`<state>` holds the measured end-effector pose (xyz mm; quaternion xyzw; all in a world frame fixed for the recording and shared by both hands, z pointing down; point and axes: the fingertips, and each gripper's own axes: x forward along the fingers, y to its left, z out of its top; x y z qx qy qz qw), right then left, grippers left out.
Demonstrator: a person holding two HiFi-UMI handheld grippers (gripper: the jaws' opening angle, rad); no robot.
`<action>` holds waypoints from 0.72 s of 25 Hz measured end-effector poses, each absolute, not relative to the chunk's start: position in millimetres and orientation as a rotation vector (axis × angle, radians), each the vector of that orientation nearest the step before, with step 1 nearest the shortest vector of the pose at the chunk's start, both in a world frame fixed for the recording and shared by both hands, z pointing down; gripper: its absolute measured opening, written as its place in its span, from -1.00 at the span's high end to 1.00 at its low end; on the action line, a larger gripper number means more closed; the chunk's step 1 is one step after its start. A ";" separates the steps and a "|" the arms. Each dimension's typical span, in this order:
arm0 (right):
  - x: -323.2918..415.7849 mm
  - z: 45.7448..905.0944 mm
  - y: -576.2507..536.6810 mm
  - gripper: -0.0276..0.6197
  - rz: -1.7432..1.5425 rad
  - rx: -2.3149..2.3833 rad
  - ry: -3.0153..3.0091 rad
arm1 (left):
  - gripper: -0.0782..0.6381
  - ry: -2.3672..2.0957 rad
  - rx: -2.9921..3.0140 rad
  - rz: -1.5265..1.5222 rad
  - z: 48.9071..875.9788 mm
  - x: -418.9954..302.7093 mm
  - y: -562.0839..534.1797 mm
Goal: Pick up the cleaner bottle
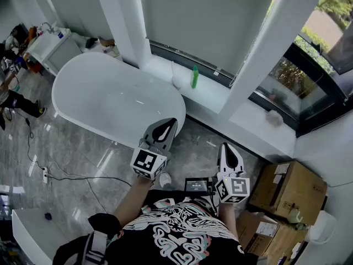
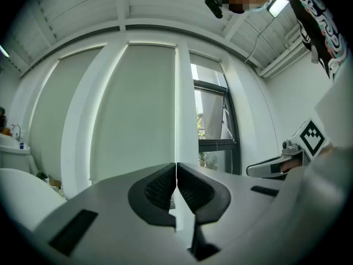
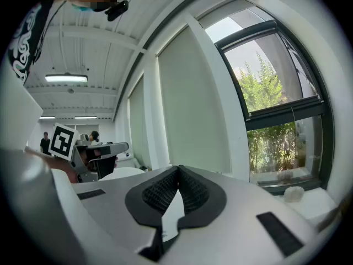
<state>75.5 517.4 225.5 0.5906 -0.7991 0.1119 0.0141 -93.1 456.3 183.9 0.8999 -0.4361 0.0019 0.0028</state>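
Observation:
A slim green cleaner bottle stands upright on the white window ledge, behind the bathtub's far end. My left gripper hangs over the tub's near rim, well short of the bottle, its jaws shut with nothing between them. My right gripper is held over the grey floor to the right, also shut and empty. Both point roughly level at the window wall. The bottle does not show in either gripper view.
A white oval bathtub fills the left centre. White pillars flank the blind. Cardboard boxes sit at the right. A white lump lies on the ledge. A cable trails across the marble floor.

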 end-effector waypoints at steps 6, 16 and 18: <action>109.3 224.5 559.6 0.83 0.323 1.820 -2.503 | 0.73 -1.381 2.828 0.026 184.7 -60.4 504.7; 144.0 221.5 566.0 0.83 0.401 1.868 -2.579 | 0.73 -1.459 2.803 0.046 184.8 -53.2 516.5; 147.5 224.9 562.6 0.83 0.394 1.865 -2.569 | 0.73 -1.470 2.797 0.043 186.8 -52.1 512.8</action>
